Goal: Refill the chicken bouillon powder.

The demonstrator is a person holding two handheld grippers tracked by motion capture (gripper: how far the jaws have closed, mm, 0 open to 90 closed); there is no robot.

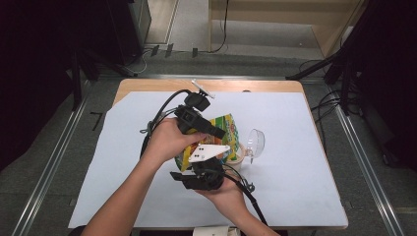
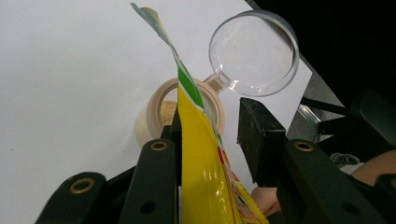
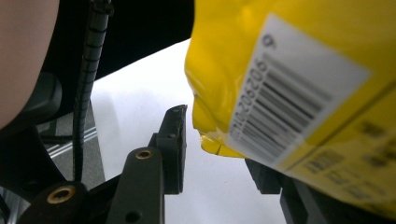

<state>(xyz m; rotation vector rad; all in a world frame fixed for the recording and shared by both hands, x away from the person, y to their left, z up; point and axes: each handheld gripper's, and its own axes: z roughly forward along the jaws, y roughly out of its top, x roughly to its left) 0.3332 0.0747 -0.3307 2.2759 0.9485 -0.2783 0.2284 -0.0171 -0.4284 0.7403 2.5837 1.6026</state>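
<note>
Snack bag (image 2: 201, 163), yellow with a green band near its open top, stands edge-on between the jaws of the left gripper (image 2: 212, 121). Its long axis runs away from the fingers and tilts toward the jar (image 2: 156, 100) just beyond their tips. The near finger (image 2: 175, 135) lies against the bag's flat side. The far finger (image 2: 254, 135) shows a sliver of daylight between its pad and the foil, so I cannot tell whether this pair pinches the bag lower down or only brackets it.

The bag's bottom corner (image 3: 210, 140), by the barcode, hangs between the jaws of the right gripper (image 3: 219, 144). These are spread: the visible finger (image 3: 175, 140) stands clear of the foil, and the other is hidden behind the bag.

From above, both grippers meet over the bag (image 1: 223, 125), left gripper (image 1: 211, 130) at its upper end, right gripper (image 1: 201, 177) below.

The jar's mouth sits directly under the bag's leaning top edge, crumbs inside, with its clear flip lid (image 2: 254, 51) swung back past the far finger. My judgement is that any pour depends on keeping the bag's opening lined up over that rim, not over the white sheet (image 2: 70, 70) beside it.
</note>
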